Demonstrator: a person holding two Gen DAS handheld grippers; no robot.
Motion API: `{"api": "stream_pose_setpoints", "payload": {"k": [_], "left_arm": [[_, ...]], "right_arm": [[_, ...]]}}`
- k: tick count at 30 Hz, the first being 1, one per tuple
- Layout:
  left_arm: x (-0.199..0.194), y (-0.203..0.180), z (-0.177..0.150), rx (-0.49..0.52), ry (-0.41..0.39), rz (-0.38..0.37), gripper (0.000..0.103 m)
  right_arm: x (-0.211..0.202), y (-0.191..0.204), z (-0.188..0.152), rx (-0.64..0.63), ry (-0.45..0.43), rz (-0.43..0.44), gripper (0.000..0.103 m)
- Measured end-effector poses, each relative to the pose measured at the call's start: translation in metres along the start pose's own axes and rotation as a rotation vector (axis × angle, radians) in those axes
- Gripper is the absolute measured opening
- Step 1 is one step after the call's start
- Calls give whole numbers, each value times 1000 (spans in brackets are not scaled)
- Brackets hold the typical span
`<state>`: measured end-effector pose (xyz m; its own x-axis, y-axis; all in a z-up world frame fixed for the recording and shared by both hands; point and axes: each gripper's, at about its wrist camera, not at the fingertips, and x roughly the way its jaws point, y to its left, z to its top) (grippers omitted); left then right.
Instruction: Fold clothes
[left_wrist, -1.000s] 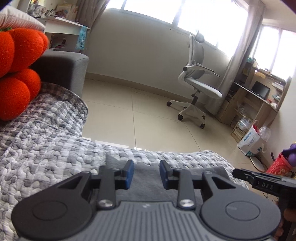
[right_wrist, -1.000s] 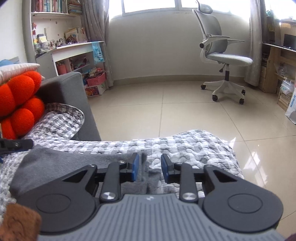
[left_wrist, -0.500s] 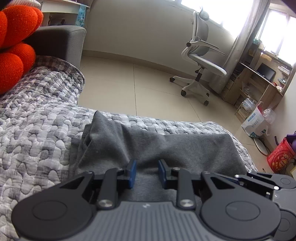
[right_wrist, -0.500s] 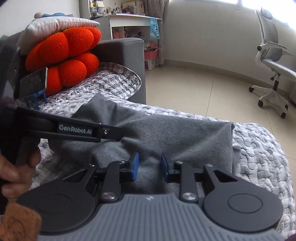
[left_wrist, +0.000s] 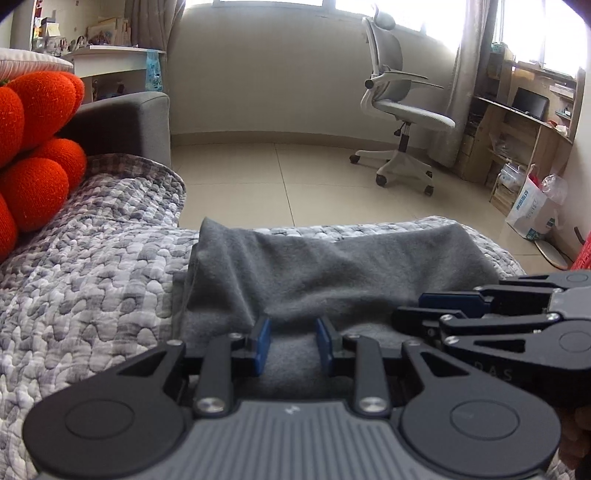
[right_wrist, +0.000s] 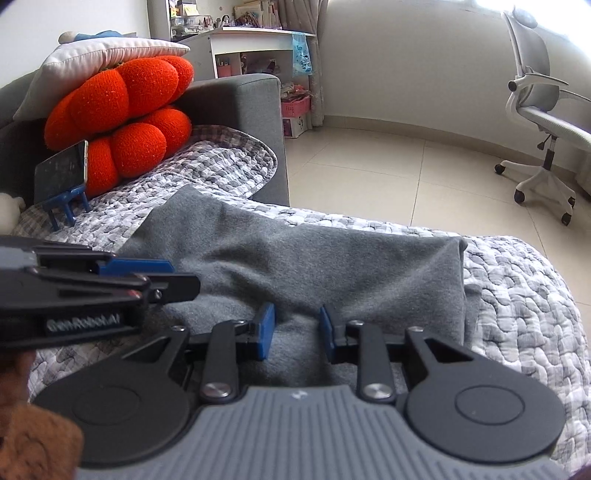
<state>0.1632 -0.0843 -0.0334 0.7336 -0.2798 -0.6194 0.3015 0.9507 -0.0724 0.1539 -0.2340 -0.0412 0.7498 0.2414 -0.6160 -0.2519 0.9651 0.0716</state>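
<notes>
A grey fleece garment (left_wrist: 332, 273) lies folded across the quilted grey-and-white cover (left_wrist: 92, 280) of a sofa; it also shows in the right wrist view (right_wrist: 332, 266). My left gripper (left_wrist: 291, 347) is open, its blue pads either side of a raised ridge of the garment's near edge. My right gripper (right_wrist: 297, 334) is open the same way over the near edge. Each gripper shows from the side in the other's view, the right one (left_wrist: 480, 314) and the left one (right_wrist: 110, 284).
Orange pumpkin cushions (right_wrist: 122, 122) and a phone on a blue stand (right_wrist: 61, 173) sit at the back left of the sofa. A grey armrest (right_wrist: 240, 110) stands behind. Tiled floor (left_wrist: 295, 177) and an office chair (left_wrist: 399, 110) lie beyond the sofa edge.
Both grippers have dropped toward the garment's near edge. The garment's upper layer now lies folded over toward me. The jaws look slightly wider than before.
</notes>
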Motion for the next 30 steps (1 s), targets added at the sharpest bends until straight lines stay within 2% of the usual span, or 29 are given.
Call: {"api": "stream_pose_setpoints", "payload": {"k": [5, 9, 12, 14, 19, 21, 26, 30], "left_arm": [[-2, 1, 2, 3, 3, 6, 29], [-7, -3, 5, 19, -3, 14, 29], [-15, -1, 7, 6, -38, 13, 29], [-14, 1, 5, 1, -20, 21, 29], [-7, 2, -1, 10, 6, 32, 31], [-9, 6, 3, -26, 13, 20, 31], [-21, 7, 6, -19, -18, 25, 36], [-12, 9, 1, -14, 17, 44, 37]], "right_arm": [[-15, 2, 4, -4, -40, -13, 30], [-31, 6, 7, 14, -86, 16, 30], [-24, 7, 4, 6, -37, 4, 30], [-13, 3, -2, 24, 19, -1, 31], [-11, 2, -4, 42, 23, 5, 32], [-12, 3, -4, 45, 25, 2, 32], [-23, 7, 0, 27, -4, -7, 32], [-22, 6, -1, 35, 18, -12, 32]]}}
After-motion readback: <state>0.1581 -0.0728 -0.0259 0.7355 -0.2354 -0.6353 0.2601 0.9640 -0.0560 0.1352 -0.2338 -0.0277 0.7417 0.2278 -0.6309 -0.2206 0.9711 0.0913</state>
